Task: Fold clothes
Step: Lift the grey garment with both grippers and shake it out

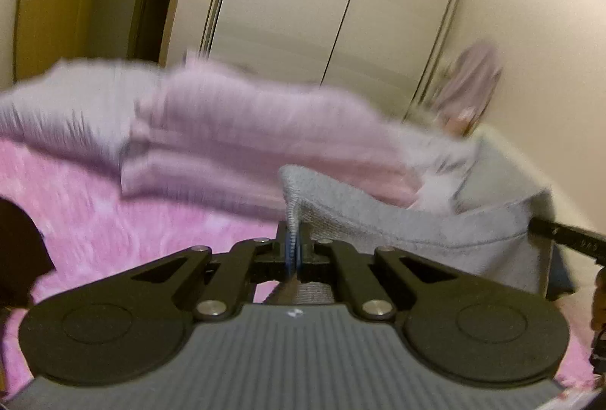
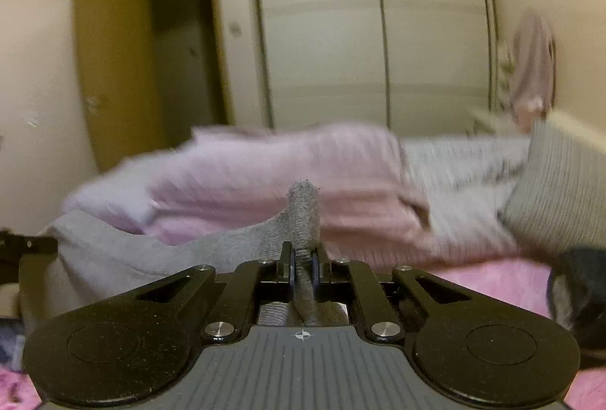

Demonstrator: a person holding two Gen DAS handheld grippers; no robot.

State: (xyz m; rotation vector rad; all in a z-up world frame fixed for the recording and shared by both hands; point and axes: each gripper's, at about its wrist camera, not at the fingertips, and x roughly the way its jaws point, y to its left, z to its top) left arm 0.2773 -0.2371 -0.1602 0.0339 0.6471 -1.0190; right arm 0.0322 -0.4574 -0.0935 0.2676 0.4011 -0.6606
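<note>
A grey knit garment (image 1: 435, 224) hangs stretched between my two grippers above a fluffy pink blanket (image 1: 125, 220). My left gripper (image 1: 292, 245) is shut on one ribbed edge of it, and the cloth runs off to the right. In the right wrist view my right gripper (image 2: 304, 258) is shut on another bunched corner of the grey garment (image 2: 159, 254), which runs off to the left. Behind it lies a blurred stack of folded pink and lilac clothes (image 1: 235, 130) (image 2: 272, 175).
White wardrobe doors (image 2: 325, 42) and a tan open door (image 2: 110, 69) stand behind the bed. A pinkish garment (image 2: 532, 65) hangs on the right wall. A ribbed grey-green cushion (image 2: 560, 183) sits at the right. The right gripper's black body (image 1: 568, 236) shows in the left wrist view.
</note>
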